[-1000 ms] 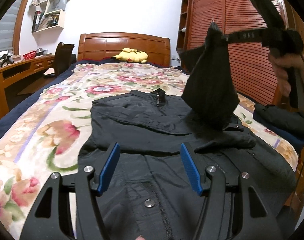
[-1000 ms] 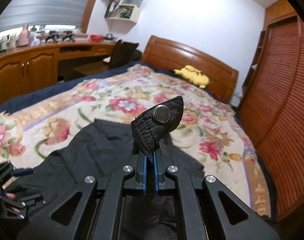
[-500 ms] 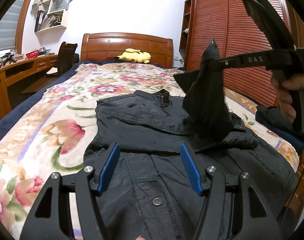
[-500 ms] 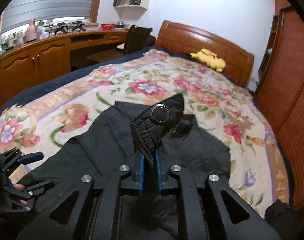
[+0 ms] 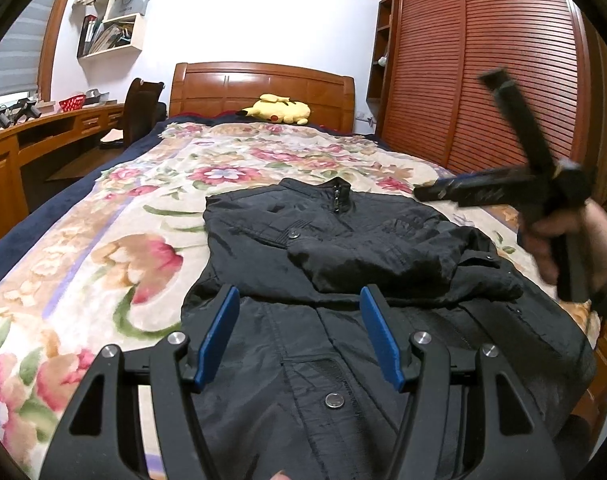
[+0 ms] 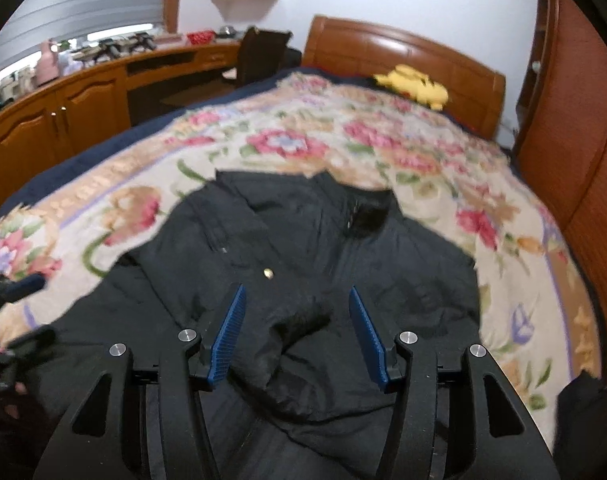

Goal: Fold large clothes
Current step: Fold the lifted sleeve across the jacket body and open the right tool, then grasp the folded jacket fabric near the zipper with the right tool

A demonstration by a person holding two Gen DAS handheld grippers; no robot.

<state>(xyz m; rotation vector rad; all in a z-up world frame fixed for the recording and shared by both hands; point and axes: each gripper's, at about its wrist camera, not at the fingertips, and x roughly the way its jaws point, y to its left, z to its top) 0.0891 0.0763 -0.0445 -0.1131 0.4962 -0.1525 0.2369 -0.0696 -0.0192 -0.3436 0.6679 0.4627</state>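
- I see the black jacket (image 5: 343,248) lying flat on the bed (image 5: 103,264), collar toward 12 o'clock. Its cloth is thin, matte and finely creased, with metal snap buttons and a zip at the collar.
- 1 sleeve (image 5: 383,264) lies folded across the chest as a rumpled ridge, running toward 3 o'clock.
- My left hand-held gripper (image 5: 299,336) has its 2 blue ribbed pads spread above the jacket's lower front, with nothing between them.
- My right hand-held gripper (image 6: 295,336) is opening its jaws. The bunched sleeve lies below and between the pads, and they do not press it.
- In the left wrist view, a hand (image 5: 559,236) holds that gripper's handle at 3 o'clock.
- The bedspread (image 6: 383,136) is plush, cream, with large pink flowers.
- At 12 o'clock sits a yellow plush toy (image 5: 277,109) against the glossy wooden headboard (image 5: 259,84).
- Slatted wooden wardrobe doors (image 5: 483,64) stand at 2 o'clock.
- A wooden desk (image 6: 63,100) runs at 10 o'clock.
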